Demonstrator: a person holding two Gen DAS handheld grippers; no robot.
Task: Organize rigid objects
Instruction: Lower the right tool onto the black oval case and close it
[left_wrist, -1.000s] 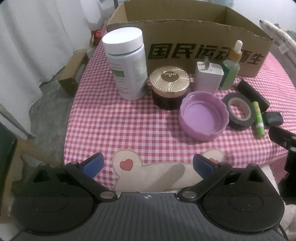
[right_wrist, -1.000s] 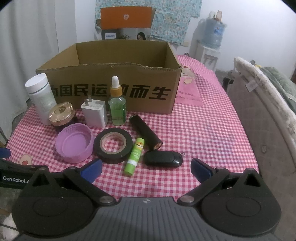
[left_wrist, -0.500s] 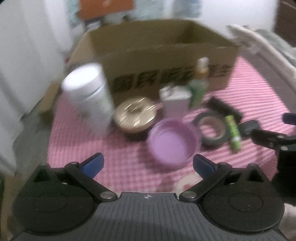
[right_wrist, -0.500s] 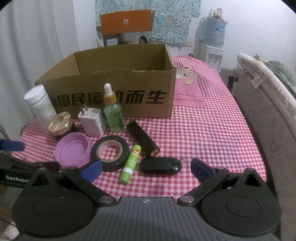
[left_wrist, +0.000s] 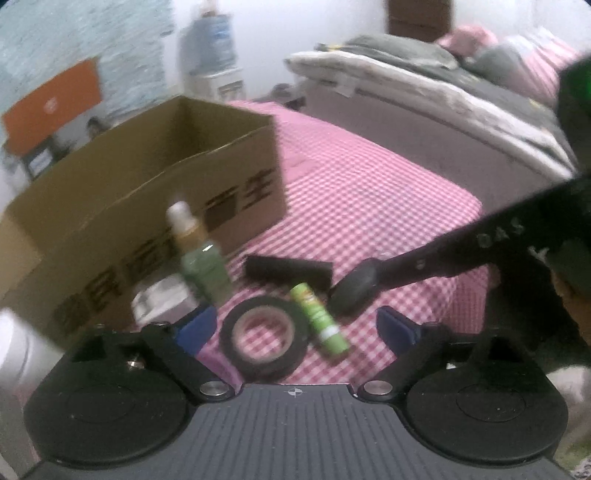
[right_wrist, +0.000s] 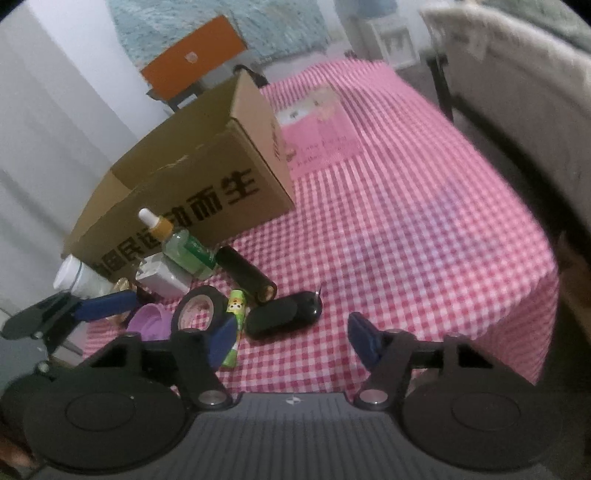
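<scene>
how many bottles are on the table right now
2. The green dropper bottle stands in front of the cardboard box, next to the white charger. The white pill bottle sits at far left, partly hidden behind the left gripper. Others may be hidden.

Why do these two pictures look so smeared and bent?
Left wrist view: motion blur smears the cardboard box lettering and dropper bottle; only the gripper body looks crisp. Right wrist view: sharper, the black key fob reads clearly, but edges soften. Both: fisheye lens curves the checked tablecloth.
</scene>
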